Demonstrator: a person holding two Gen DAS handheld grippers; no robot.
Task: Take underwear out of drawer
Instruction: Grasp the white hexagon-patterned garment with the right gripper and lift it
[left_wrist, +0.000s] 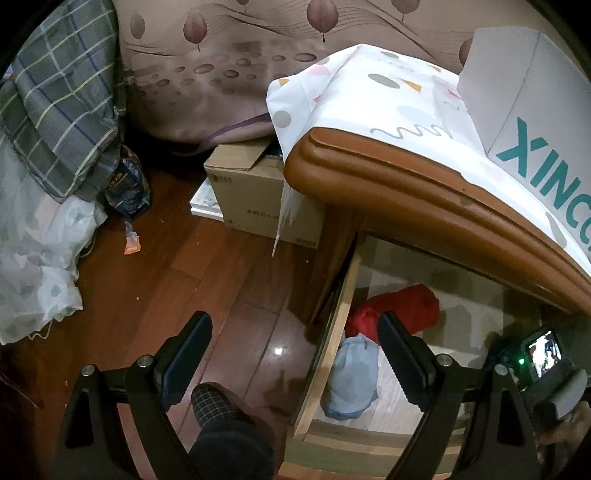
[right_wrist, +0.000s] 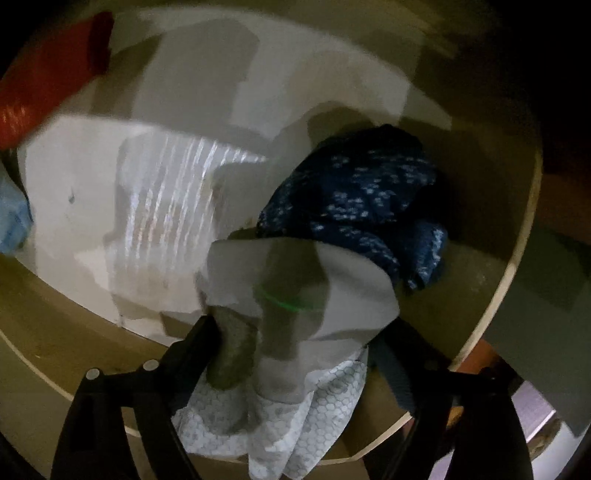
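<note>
In the left wrist view the wooden drawer (left_wrist: 325, 354) stands pulled out under the brown cabinet top. Red underwear (left_wrist: 399, 306) and a light blue piece (left_wrist: 352, 380) lie in it. My left gripper (left_wrist: 295, 354) is open and empty, hovering over the drawer's left edge and the floor. My right gripper (right_wrist: 295, 343) is inside the drawer, shut on a white and grey piece with a honeycomb-print part (right_wrist: 295, 295), which bunches up between its fingers. A dark blue speckled piece (right_wrist: 362, 199) lies just behind it. The right gripper body shows in the left wrist view (left_wrist: 546, 354).
A cardboard box (left_wrist: 258, 192) stands on the wooden floor beside the cabinet. A patterned cloth and a white box (left_wrist: 517, 110) lie on the cabinet top. Bedding (left_wrist: 44, 184) hangs at left. A slippered foot (left_wrist: 214, 402) stands near the drawer front. The drawer has a white and grey liner (right_wrist: 92, 184).
</note>
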